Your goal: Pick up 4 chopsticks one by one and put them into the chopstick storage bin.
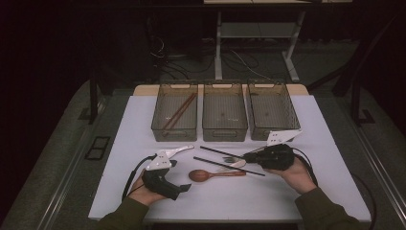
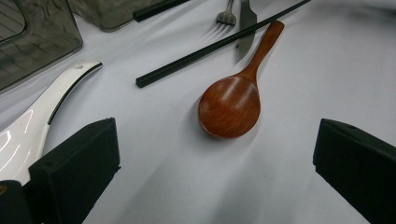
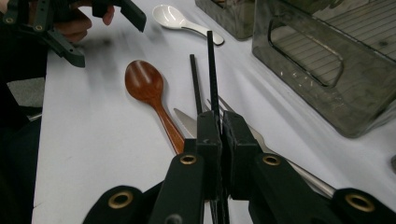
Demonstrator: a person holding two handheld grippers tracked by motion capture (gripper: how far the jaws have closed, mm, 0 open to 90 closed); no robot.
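The work in hand looks like sorting cutlery into the three bins beyond the grippers, and it is at an early stage. The left bin (image 1: 174, 111) already holds what look like a pair of brown chopsticks; the middle bin (image 1: 224, 110) and right bin (image 1: 272, 109) appear to hold nothing yet.

The right gripper (image 3: 219, 122) has its jaws pressed together on one black chopstick (image 3: 212, 70), which runs straight ahead out of the jaws — whether it is lifted clear of the table (image 1: 306, 191) I cannot tell. The second black chopstick (image 3: 195, 84) lies just to the left of the pinched one, nearly parallel to it. A knife (image 3: 187, 120) and a fork (image 2: 227, 17) lie close beneath and beside these jaws, the fork's handle running back under the gripper.

The left gripper (image 2: 215, 154) hangs with its jaws spread wide and grips nothing. The wooden spoon (image 2: 231, 105) lies just ahead of it on the table, bowl toward the gripper, handle pointing away. The white spoon (image 2: 44, 114) lies beside the left-hand jaw in the left gripper view.

So, by my reading, one pair is binned, one chopstick is in hand, and five pieces remain — the other black chopstick, both spoons, the knife and the fork.
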